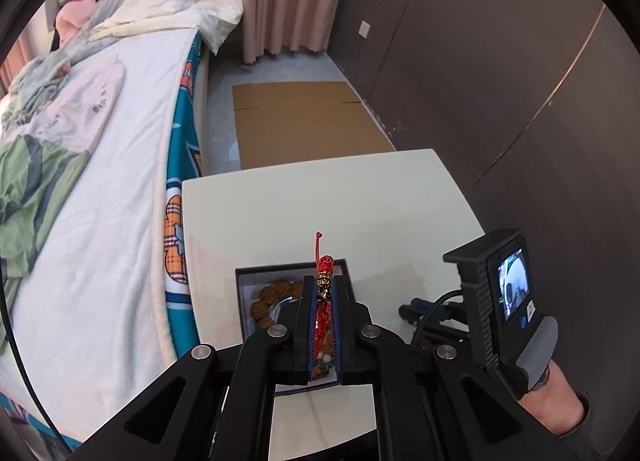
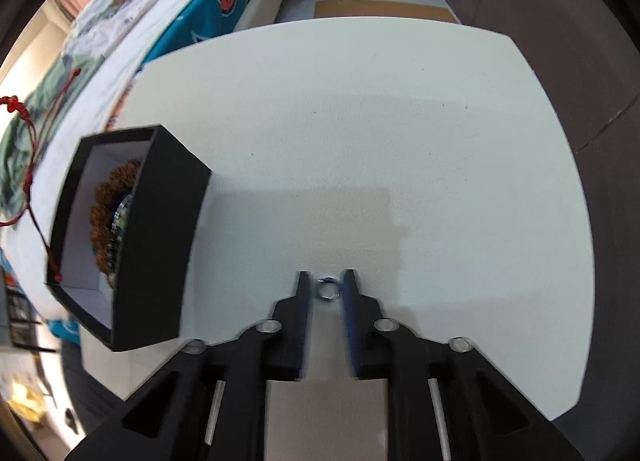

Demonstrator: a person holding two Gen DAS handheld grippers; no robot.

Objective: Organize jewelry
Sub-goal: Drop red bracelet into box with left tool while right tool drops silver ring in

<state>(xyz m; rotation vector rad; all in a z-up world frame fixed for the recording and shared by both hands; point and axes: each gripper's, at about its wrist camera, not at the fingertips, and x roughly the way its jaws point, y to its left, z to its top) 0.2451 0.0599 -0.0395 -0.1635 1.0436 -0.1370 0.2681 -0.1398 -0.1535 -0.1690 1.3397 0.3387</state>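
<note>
Now we have the red bead bracelet with a gold charm and thin red cord [image 1: 322, 301] pinched in the left gripper [image 1: 324, 289], fingers clamped tight on it, above the open black jewelry box with white lining [image 1: 243, 303]. It is light and floppy, the cord dangles, so we judge the bead section the place to hold. A brown wooden bead bracelet [image 1: 276, 293] lies in the box. The small silver metal ring [image 2: 327, 288] lies on the white table [image 2: 400, 141] between the right gripper [image 2: 326, 285] fingers, which stand narrow; we cannot tell if the pads touch. Tiny, hard, slippery: it needs a pinch across its rim.
</note>
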